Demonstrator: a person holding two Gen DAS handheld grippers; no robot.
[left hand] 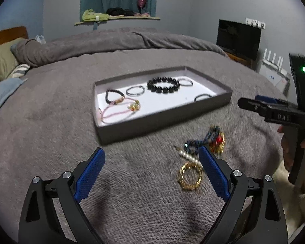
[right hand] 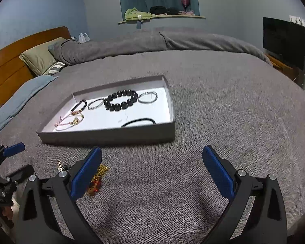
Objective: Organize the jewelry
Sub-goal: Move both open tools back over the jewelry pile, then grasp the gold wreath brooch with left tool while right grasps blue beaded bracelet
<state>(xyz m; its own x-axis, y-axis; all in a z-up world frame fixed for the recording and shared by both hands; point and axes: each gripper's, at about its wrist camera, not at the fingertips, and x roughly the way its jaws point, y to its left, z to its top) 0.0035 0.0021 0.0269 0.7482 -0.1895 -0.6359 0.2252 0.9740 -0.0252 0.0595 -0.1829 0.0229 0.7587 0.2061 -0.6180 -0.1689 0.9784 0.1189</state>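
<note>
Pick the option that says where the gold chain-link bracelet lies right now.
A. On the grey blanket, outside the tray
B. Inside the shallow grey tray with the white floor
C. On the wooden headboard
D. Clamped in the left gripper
A: the gold chain-link bracelet lies on the grey blanket, nearer the camera than the shallow grey tray, and the left gripper has its jaws spread with nothing between them.

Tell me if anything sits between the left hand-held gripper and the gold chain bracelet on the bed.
Nothing visible does. The left hand-held gripper is open over bare grey blanket, and the gold chain bracelet lies just inside its right finger. A short string of white pearls touches the bracelet's far side, not the near path.
</note>
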